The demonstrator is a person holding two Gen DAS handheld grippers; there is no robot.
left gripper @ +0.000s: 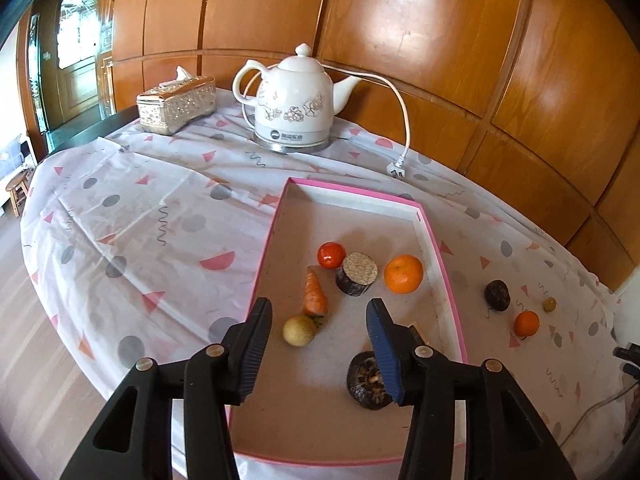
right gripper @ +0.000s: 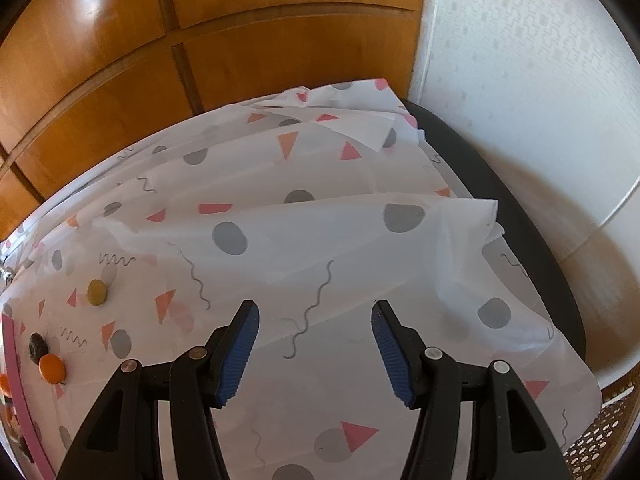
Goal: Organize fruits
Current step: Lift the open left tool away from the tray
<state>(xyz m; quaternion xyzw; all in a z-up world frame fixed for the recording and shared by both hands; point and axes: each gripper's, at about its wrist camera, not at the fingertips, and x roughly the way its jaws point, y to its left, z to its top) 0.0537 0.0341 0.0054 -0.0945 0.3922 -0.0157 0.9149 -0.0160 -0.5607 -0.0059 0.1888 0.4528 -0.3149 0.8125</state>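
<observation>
A tissue box (left gripper: 176, 105) and a white kettle (left gripper: 294, 100) stand at the back of the patterned tablecloth (left gripper: 140, 216). In front lies a pink-rimmed tray (left gripper: 267, 240) holding a pale round fruit (left gripper: 299, 331), a carrot (left gripper: 314, 294), a tomato (left gripper: 331, 255), a dark cut chunk (left gripper: 357, 274) and an orange (left gripper: 403, 274). The left gripper (left gripper: 318, 312) hangs over the tray, jaws apart and empty (another dark piece (left gripper: 366, 382) lies just beside its blue finger). Right of the tray, on the cloth, sit a dark fruit (left gripper: 497, 295), a small orange (left gripper: 526, 323) and an olive-coloured fruit (left gripper: 549, 304). Farther right, the right gripper (right gripper: 316, 314) is released above bare cloth, holding nothing
</observation>
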